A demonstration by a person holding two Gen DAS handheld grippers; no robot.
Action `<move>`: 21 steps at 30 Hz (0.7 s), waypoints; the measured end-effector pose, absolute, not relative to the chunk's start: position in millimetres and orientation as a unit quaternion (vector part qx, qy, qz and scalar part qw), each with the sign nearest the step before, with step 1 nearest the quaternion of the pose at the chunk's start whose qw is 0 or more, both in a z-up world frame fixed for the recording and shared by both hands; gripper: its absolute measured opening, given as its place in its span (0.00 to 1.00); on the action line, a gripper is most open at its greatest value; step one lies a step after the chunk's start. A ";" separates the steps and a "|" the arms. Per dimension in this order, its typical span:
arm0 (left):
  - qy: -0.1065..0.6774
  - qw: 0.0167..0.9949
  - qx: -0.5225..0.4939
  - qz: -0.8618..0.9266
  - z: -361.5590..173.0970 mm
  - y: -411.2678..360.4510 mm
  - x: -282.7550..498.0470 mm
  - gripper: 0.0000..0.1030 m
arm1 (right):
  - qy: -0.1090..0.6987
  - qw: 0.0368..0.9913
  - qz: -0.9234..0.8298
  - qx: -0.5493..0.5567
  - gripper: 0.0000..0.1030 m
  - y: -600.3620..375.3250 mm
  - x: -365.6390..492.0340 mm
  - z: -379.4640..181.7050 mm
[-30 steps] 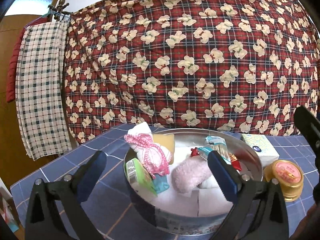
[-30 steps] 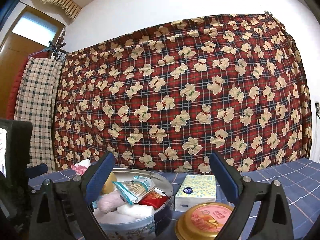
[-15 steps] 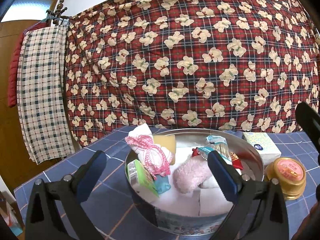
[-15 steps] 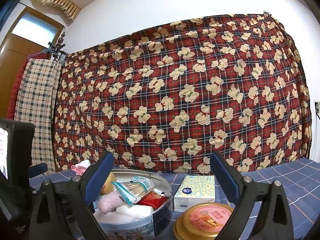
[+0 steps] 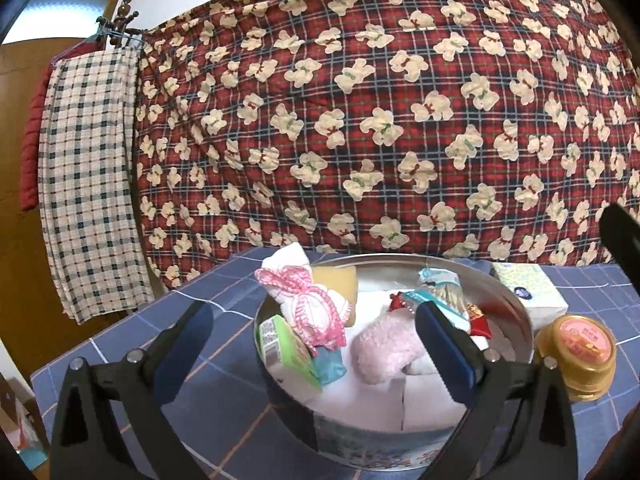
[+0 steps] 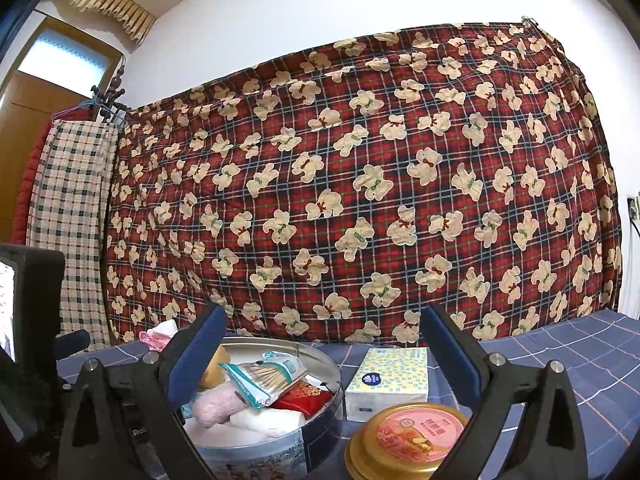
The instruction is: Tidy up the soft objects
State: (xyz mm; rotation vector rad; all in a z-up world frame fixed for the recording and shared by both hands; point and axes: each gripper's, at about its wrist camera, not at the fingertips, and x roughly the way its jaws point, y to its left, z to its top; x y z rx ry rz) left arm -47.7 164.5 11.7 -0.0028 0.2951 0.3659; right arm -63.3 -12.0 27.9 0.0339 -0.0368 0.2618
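Table: a blue grid-patterned cloth point(image 5: 120, 360) covers it, in front of a hanging red plaid quilt with cream bears point(image 5: 360, 120); everything to be sorted sits on this surface.
Round metal tin point(image 5: 516, 312): the collecting place, standing in the middle of the table and already well filled, so I judge the task far along.
Tissue pack point(image 6: 390, 376): a soft item not yet in the tin, lying just beside it on the right; a dark blue round mark is printed on it, its writing too small to read.
Gold-lidded jar point(image 6: 412, 438): near the tin and the tissue pack; its pink lid label carries Chinese characters I cannot read. It looks rigid, so probably not part of the job.
Pink fluffy item point(image 5: 384, 352): lies in the tin on folded white pieces.
White cloth with pink trim point(image 5: 308, 304): propped against the tin's left rim, sticking up above it.
Yellow sponge point(image 5: 336, 280): in the tin behind that cloth.
Cotton swab packet point(image 6: 264, 376): on top of the pile; print illegible.
Red pouch point(image 6: 300, 398): under the swab packet.
Green-labelled pack point(image 5: 284, 348): at the left rim; text unreadable.
Left gripper point(image 5: 312, 344): tongs spread wide, empty, hovering over the tin.
Right gripper point(image 6: 320, 352): tongs spread wide, empty, facing the tin and the tissue pack.
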 end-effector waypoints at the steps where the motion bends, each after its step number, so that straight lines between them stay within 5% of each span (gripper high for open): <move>1: 0.147 0.972 0.001 0.186 11.2 163.9 -47.8 1.00 | -0.018 0.991 0.130 0.017 0.97 -12.2 -63.4 27.8; 21: 0.145 0.967 0.024 0.208 11.4 158.5 -47.5 1.00 | -0.018 0.991 0.131 0.018 0.98 -14.1 -63.1 28.2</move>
